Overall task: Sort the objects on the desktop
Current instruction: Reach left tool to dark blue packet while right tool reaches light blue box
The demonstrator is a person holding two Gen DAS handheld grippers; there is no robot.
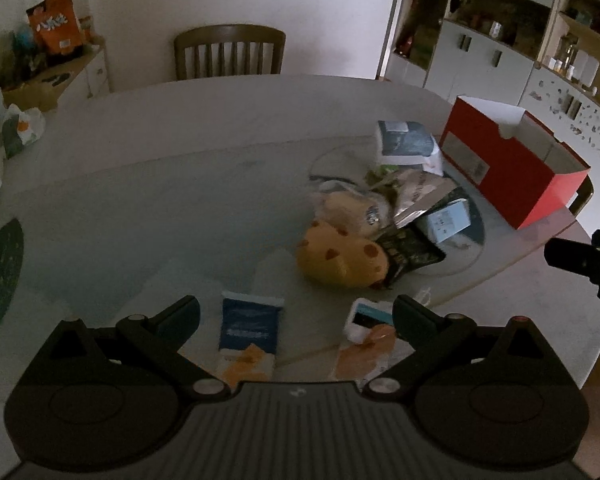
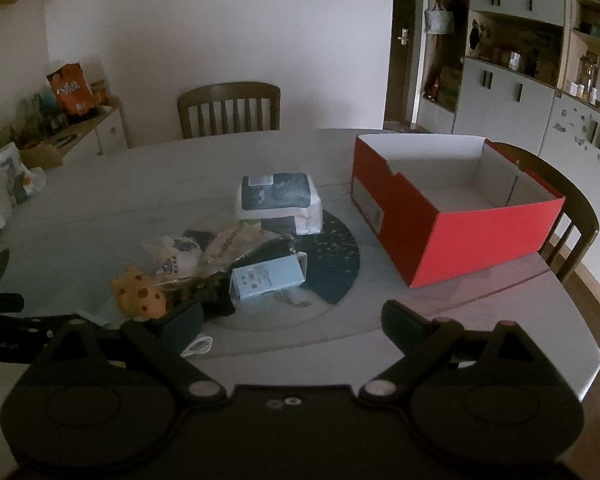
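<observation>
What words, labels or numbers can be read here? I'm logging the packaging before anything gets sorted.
"SHOUSHI": partial, rotated print on the crinkled silver foil snack bag; the first letters are unclear.
Orange snack bag on the sideboard: white logo, too blurred to read.
Light blue carton: barcode label, too small.
Red cardboard box: side sticker unreadable.
Dark blue packet: white lettering blurred.

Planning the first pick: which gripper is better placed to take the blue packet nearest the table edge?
Left. The blue packet lies between the open left gripper fingers; the right gripper, also open, faces the red box.
</observation>
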